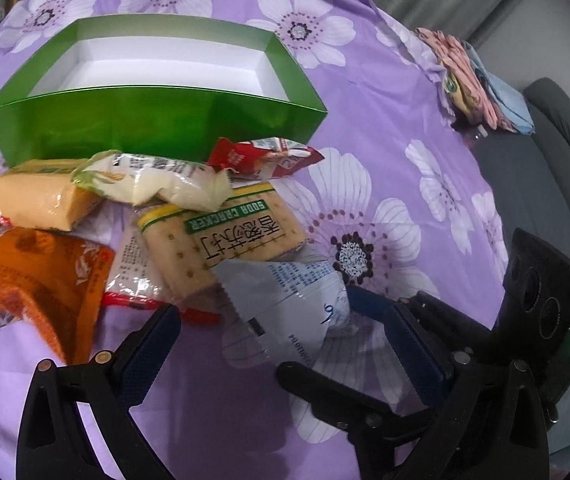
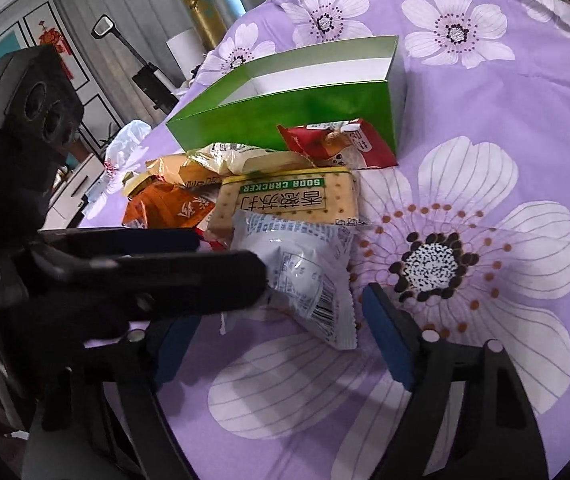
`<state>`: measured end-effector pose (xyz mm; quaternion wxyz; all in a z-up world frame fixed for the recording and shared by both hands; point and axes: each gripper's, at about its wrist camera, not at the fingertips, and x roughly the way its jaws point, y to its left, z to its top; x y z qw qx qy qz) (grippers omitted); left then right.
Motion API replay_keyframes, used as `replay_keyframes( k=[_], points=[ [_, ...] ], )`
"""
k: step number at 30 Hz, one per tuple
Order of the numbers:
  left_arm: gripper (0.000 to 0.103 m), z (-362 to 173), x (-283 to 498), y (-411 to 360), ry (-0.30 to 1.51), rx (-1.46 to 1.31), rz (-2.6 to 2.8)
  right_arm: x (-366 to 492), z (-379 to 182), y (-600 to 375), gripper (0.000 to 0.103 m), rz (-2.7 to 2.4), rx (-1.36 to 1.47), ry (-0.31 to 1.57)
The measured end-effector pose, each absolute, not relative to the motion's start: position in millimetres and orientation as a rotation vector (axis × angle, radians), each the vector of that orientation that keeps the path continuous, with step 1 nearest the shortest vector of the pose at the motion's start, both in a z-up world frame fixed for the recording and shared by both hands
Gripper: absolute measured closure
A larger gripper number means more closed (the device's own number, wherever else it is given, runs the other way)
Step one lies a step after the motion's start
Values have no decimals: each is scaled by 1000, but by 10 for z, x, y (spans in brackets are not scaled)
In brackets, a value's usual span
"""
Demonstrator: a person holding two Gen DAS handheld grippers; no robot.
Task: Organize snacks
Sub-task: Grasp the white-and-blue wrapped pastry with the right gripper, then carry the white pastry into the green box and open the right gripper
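Observation:
An open green box (image 1: 157, 116) with a white inside stands empty at the far side of a snack pile; it also shows in the right wrist view (image 2: 285, 116). The pile holds a soda cracker pack (image 1: 225, 236) (image 2: 289, 200), a white-blue packet (image 1: 285, 312) (image 2: 305, 280), an orange packet (image 1: 41, 280), a yellow packet (image 1: 37, 200), a pale packet (image 1: 157, 180) and a red packet (image 1: 265, 156) (image 2: 337, 144). My left gripper (image 1: 281, 332) is open around the white-blue packet. My right gripper (image 2: 281, 320) is open around the same packet from the near side.
A purple flowered cloth (image 1: 385, 128) covers the table. Folded cloths (image 1: 477, 80) lie at its far right edge, with a grey sofa (image 1: 545, 168) beyond. The left gripper's body (image 2: 145, 276) crosses the right wrist view. Furniture stands at the left (image 2: 85, 176).

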<state>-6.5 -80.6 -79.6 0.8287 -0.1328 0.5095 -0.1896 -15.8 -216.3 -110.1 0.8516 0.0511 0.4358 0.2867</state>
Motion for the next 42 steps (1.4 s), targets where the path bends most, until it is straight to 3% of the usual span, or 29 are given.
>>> replay_keyframes(
  k=[10, 12, 13, 24, 42],
  points=[
    [26, -813, -24, -942, 1088, -238, -411, -103, -1134, -2102, 44, 647, 112, 940],
    [41, -828, -20, -928, 1095, -247, -412, -110, -1122, -2088, 48, 654, 106, 936],
    [44, -845, -16, -915, 1104, -254, -410, -116, -1116, -2076, 49, 656, 96, 933],
    [46, -709, -186, -809, 1081, -258, -386, -244, -1012, -1976, 54, 682, 69, 905],
    [46, 14, -152, -618, 827, -200, -364, -177, -307, -1749, 54, 710, 4, 692]
  ],
)
